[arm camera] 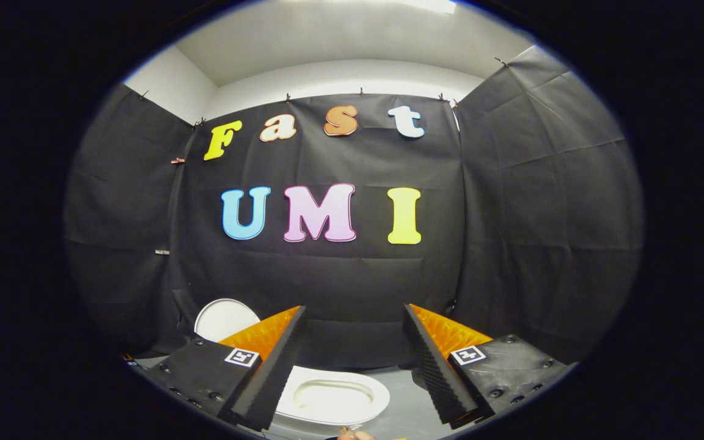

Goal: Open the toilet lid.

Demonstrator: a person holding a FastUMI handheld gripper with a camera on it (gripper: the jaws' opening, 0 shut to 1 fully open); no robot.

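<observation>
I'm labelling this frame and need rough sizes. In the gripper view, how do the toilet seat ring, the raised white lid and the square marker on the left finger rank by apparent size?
1. Toilet seat, partly hidden behind the gripper fingers, which stand open.
2. Raised lid, partly hidden, so the gap is unsure.
3. Square marker, smallest, though it is nearest the camera.

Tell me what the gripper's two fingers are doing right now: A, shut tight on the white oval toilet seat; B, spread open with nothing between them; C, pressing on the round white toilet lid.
B: the gripper has its fingers spread wide, with the white oval toilet seat lying below the gap, untouched, and the round white toilet lid up behind one finger.
</observation>
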